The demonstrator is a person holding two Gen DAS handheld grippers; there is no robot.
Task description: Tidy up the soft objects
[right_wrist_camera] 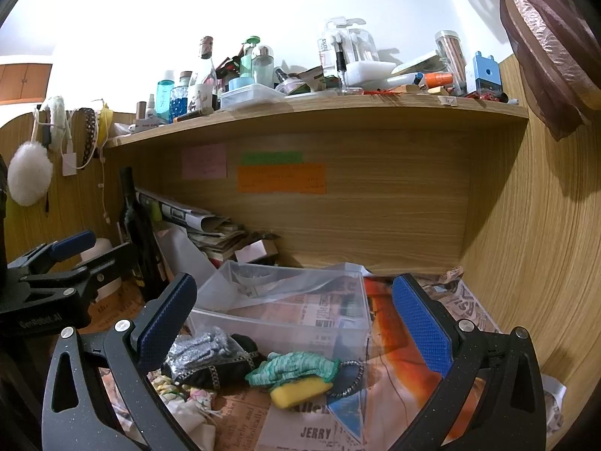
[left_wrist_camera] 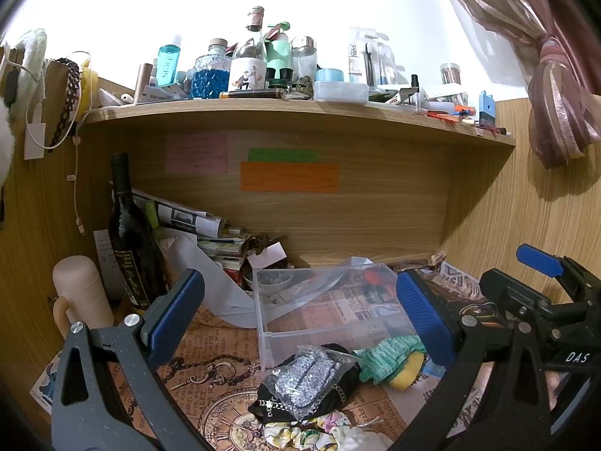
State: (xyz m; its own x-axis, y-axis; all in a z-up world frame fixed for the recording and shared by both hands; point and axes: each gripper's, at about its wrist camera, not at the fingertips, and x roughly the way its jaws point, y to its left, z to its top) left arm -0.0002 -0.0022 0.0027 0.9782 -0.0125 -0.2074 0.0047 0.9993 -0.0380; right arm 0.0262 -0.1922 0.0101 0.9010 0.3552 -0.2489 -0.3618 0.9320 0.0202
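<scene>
Under the cluttered shelf (left_wrist_camera: 285, 111), your newspaper-lined desk (right_wrist_camera: 311, 432) holds a clear bin (right_wrist_camera: 300, 319); both your left gripper (left_wrist_camera: 300, 312) and right gripper (right_wrist_camera: 296, 323) gape wide, empty.

wall: wood panelling (right_wrist_camera: 544, 263) | shelf (left_wrist_camera: 285, 111): ahead, above, cluttered | curtain (left_wrist_camera: 556, 86): upper right | upper wall (left_wrist_camera: 150, 7): white, brightly lit

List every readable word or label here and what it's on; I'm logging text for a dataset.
"DAS": right gripper body.
"JERRY": printed paper table cover.
"ALEX": same cover, beside the clock print.
"bels": blue bottle on the shelf.
Left gripper body lettering: blurred.
Pink note, orange note: too faint.
</scene>
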